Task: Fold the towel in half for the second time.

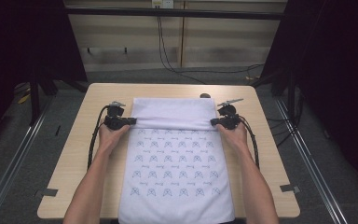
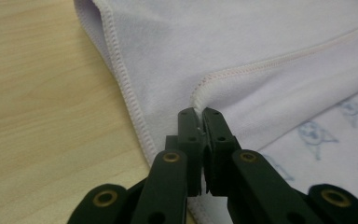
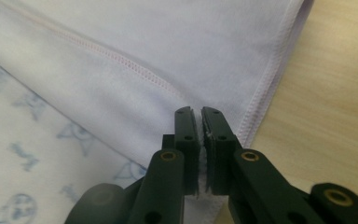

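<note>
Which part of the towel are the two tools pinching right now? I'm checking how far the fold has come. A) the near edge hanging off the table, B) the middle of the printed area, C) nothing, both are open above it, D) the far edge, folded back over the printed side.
D: the left tool and right tool are each shut on a corner of the towel, its plain far edge folded back over the printed side.

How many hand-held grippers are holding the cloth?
2. The left hand-held gripper pinches the folded-over edge of the patterned cloth at its left side; the right hand-held gripper pinches it at its right side.
</note>
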A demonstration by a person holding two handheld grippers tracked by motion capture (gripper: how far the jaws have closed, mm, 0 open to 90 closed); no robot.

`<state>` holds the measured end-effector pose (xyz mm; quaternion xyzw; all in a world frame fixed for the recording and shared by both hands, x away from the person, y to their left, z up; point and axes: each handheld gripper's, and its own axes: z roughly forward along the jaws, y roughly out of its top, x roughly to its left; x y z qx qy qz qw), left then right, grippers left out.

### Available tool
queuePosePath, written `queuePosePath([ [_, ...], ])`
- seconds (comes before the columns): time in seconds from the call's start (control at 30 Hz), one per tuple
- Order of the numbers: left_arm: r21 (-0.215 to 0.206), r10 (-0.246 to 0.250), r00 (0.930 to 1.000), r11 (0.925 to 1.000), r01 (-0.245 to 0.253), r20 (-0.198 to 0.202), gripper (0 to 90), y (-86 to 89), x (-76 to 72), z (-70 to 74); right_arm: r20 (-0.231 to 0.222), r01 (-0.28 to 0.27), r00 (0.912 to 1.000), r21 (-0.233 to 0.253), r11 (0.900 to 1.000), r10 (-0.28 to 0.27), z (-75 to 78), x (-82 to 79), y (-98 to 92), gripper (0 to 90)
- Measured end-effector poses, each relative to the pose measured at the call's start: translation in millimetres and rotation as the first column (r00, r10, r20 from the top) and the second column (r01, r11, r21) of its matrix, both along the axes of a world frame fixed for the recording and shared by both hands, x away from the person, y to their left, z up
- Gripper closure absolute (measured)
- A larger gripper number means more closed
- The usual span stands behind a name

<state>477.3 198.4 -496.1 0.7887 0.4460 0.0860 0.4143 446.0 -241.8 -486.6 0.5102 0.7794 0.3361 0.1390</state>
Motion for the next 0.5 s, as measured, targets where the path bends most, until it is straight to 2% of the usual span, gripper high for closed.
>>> queuePosePath([
  [0.1, -0.007, -0.041, 0.9977, 0.9991, 0.041, 0.053, 87.4, 2.6, -6.7, 17.7, 0.055, 0.006, 0.9984, 0.092, 0.996, -0.011, 17.7, -5.8, -10.5, 85.9],
  [0.2, -0.088, -0.059, 0.991, 0.9937, 0.069, 0.12, 87.4, 11.5, -19.4, 42.1, 0.14, -0.021, 0.9902, 0.143, 0.989, 0.001, 38.3, -15.2, -19.6, 85.8],
  [0.27, -0.114, -0.083, 0.982, 0.9881, 0.103, 0.17, 87.4, 14.2, -32.6, 55.1, 0.172, -0.043, 0.985, 0.168, 0.985, 0.014, 50.4, -21.7, -23.5, 85.9],
  [0.33, -0.077, -0.129, 0.9748, 0.9864, 0.145, 0.182, 87.4, 14.9, -44.2, 63.7, 0.185, -0.066, 0.9823, 0.182, 0.981, 0.032, 60.5, -28.6, -27.6, 85.9],
  [0.37, -0.075, -0.152, 0.9721, 0.983, 0.167, 0.179, 87.4, 15.9, -49.7, 66.6, 0.185, -0.084, 0.9817, 0.196, 0.977, 0.047, 64.5, -32.1, -30.1, 85.8],
  [0.43, -0.091, -0.204, 0.9653, 0.9711, 0.221, 0.163, 87.4, 19.9, -59.5, 71.2, 0.199, -0.113, 0.9778, 0.229, 0.967, 0.067, 69.7, -42.6, -35.1, 85.8],
  [0.5, -0.097, -0.214, 0.9639, 0.9682, 0.231, 0.159, 87.4, 23.1, -68.8, 74.9, 0.193, -0.139, 0.9766, 0.232, 0.963, 0.094, 71.1, -54.3, -37.7, 85.8],
])
